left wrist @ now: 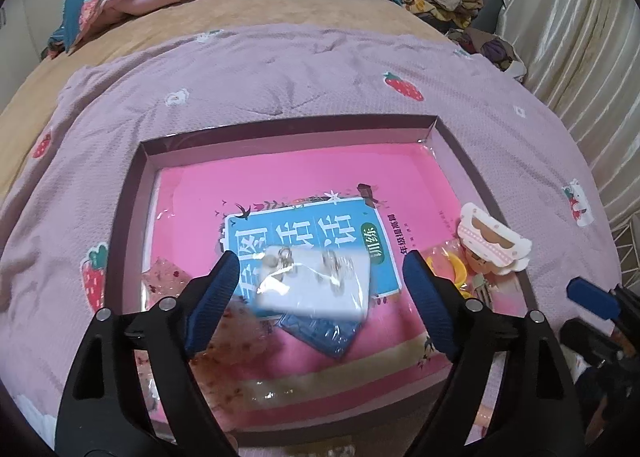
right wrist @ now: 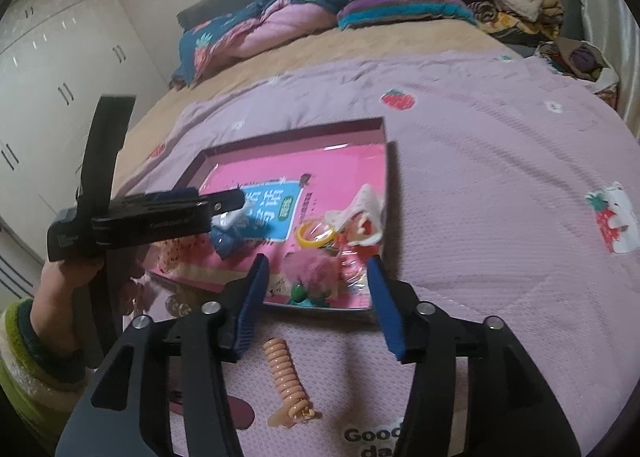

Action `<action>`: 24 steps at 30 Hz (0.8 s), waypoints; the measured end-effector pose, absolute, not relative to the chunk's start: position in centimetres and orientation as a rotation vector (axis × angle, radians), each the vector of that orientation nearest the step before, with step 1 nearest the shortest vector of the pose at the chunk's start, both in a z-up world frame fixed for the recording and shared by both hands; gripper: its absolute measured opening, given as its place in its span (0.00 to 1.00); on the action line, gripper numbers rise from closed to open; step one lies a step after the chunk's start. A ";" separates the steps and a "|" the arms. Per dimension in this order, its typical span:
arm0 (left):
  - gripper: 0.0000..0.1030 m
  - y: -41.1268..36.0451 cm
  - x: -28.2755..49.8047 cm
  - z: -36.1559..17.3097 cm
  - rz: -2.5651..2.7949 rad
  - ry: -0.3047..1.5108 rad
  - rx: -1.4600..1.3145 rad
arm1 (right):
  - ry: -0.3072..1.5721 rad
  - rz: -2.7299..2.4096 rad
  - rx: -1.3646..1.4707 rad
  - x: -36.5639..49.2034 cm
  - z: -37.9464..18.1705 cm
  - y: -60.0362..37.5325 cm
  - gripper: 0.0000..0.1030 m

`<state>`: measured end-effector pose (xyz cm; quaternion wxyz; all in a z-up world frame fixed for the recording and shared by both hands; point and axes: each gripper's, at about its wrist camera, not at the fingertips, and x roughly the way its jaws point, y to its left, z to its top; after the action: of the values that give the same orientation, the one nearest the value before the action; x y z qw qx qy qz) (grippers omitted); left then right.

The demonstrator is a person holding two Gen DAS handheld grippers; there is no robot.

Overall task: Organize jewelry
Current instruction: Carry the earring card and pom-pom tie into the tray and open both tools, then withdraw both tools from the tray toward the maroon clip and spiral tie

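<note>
While the tray (right wrist: 382,145) lies on the lilac bedspread (right wrist: 500,161) in the middle of the right wrist view, a peach spiral hair tie with a clip (right wrist: 286,381) is seen outside it, on the bedspread at the lower centre of that frame. Its long axis runs from upper left to lower right, roughly along the line of the fingers, and it sits just below and between the blue pads of the right gripper (right wrist: 320,305), whose fingers are spread with nothing between them. The right gripper is judged the nearer one for this piece.

In the left wrist view the left gripper (left wrist: 324,297) is held over the tray's pink floor, fingers spread wide; a clear packet of silver earrings (left wrist: 312,281) is seen between them, blurred, and no pad is seen pressing on it. A white claw clip (left wrist: 496,245) lies at the tray's right edge.
</note>
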<state>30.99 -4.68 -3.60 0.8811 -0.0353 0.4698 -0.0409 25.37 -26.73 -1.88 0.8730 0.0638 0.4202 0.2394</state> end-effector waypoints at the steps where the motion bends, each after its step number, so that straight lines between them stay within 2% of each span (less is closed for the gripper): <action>1: 0.76 -4.6 30.8 -3.3 -0.084 0.973 -0.076 | 0.872 0.494 0.140 25.3 -1.7 -27.0 0.55; 4: 0.79 -4.2 29.9 -2.2 -0.081 0.948 -0.086 | 0.845 0.467 0.172 24.8 -0.8 -28.3 0.59; 11: 0.89 -3.3 27.3 0.7 -0.074 0.882 -0.112 | 0.781 0.411 0.208 23.5 1.4 -30.9 0.62; 24: 0.91 -1.1 21.4 5.9 -0.053 0.752 -0.179 | 0.689 0.421 0.206 20.4 4.9 -31.3 0.68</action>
<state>21.43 -1.06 5.94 0.9260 -0.0872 0.3665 -0.0259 20.37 -31.33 4.95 0.9145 0.1000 0.3344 0.2044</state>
